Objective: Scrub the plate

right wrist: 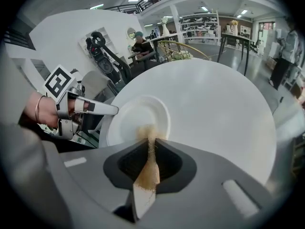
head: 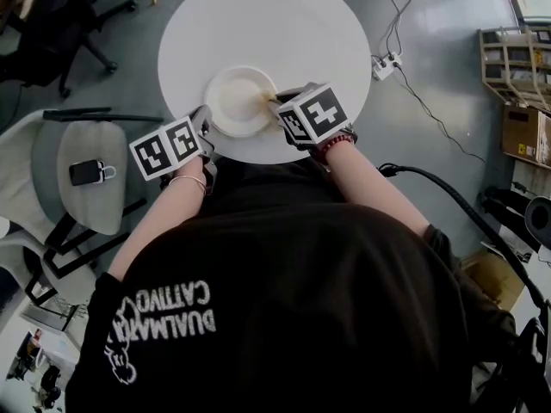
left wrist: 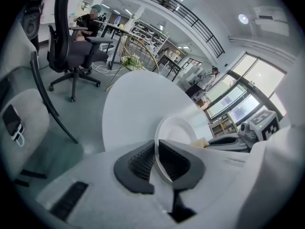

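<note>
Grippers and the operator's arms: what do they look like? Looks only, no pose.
Left gripper and right gripper: pale grey shells, dark ribbed pads, each topped by a white cube with black square markers. The person wears a black shirt with white print, a thin bangle on the left wrist, a red bracelet on the right.

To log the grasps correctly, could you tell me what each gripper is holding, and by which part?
The left gripper clamps the white plate by its near rim. The right gripper pinches a tan scrubbing pad along its middle, far tip free.
</note>
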The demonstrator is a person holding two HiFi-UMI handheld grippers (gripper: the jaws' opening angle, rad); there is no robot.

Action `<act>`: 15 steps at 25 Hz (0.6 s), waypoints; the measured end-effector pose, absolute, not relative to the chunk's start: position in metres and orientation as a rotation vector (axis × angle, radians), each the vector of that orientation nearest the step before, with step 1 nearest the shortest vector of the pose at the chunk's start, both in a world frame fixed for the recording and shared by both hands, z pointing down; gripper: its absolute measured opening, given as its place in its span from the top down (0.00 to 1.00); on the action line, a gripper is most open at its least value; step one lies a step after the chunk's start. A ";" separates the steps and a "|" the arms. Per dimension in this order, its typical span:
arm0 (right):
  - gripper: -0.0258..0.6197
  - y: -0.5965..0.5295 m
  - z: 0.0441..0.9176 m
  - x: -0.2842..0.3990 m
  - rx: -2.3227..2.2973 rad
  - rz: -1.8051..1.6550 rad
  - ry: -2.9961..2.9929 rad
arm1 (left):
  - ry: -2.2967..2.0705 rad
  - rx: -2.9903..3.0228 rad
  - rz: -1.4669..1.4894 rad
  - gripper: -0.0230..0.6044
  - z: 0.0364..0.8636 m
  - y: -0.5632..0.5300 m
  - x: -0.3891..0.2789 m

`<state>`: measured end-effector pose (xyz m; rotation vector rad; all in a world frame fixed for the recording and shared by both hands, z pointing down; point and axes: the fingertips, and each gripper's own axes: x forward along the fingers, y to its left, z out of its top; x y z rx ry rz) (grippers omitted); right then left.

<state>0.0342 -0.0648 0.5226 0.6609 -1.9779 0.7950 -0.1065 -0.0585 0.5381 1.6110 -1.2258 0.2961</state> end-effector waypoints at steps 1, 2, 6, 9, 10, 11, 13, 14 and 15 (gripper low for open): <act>0.88 -0.066 0.522 0.038 0.673 0.795 -1.974 | -1.226 1.610 0.296 0.92 0.538 -0.059 -0.106; 0.88 -0.067 0.522 0.041 0.685 0.795 -1.970 | -1.227 1.608 0.295 0.92 0.538 -0.059 -0.106; 0.88 -0.071 0.523 0.052 0.726 0.804 -1.957 | -1.230 1.605 0.288 0.92 0.538 -0.059 -0.105; 0.88 -0.070 0.524 0.053 0.730 0.799 -1.951 | -1.234 1.604 0.281 0.92 0.539 -0.058 -0.105; 0.88 -0.070 0.524 0.053 0.731 0.791 -1.949 | -1.234 1.605 0.279 0.92 0.539 -0.058 -0.105; 0.88 -0.071 0.523 0.053 0.732 0.784 -1.948 | -1.234 1.606 0.277 0.92 0.539 -0.058 -0.105; 0.88 -0.073 0.523 0.054 0.741 0.777 -1.940 | -1.234 1.606 0.273 0.92 0.538 -0.058 -0.105; 0.88 -0.074 0.523 0.055 0.746 0.775 -1.935 | -1.234 1.605 0.272 0.92 0.538 -0.059 -0.105; 0.88 -0.076 0.523 0.056 0.750 0.773 -1.929 | -1.234 1.606 0.271 0.92 0.538 -0.059 -0.105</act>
